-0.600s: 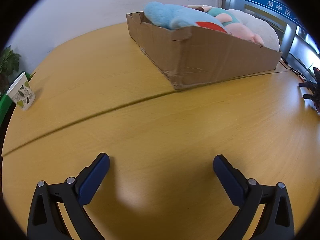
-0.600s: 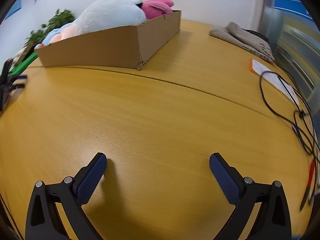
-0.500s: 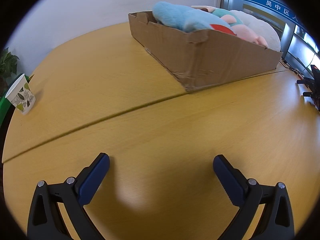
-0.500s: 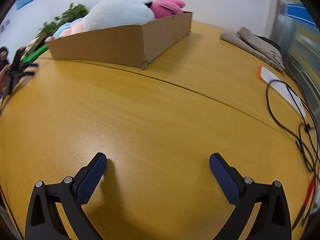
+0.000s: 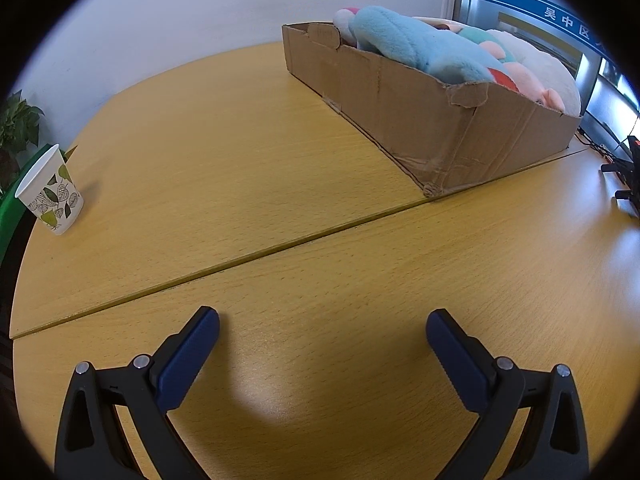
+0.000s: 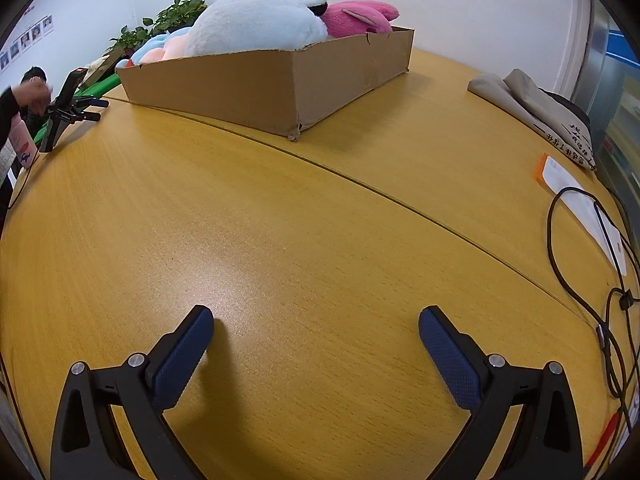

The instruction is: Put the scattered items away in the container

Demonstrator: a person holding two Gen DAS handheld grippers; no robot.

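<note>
- Far left, near the table's left edge, a white paper cup printed with green leaves stands upright and alone. I'd say it belongs to the room and not to the tidying, so leave it be.
- The left gripper hangs over bare yellow wooden table, its blue-padded jaws spread fully wide with nothing between them.
- Beyond it, towards the far right corner of the table, sits the long brown cardboard box, already heaped with soft toys: a light blue plush lies draped along its near wall, with pale pink and white ones behind it.
- In the right wrist view the same box shows a big pale blue-white plush and a bright pink one rising above the rim.
- The right gripper is likewise released and empty, over bare tabletop.
- Along the table's right edge lie a folded beige cloth, a white paper with an orange tab and a black cable.
- No toy lies loose on the table in either view, so the collecting looks finished or nearly so.
- To do this step well, I'd scan the table's edges once more before stopping, keep both grippers clear of the cable, and press down any plush that sits high enough to roll out.
</note>
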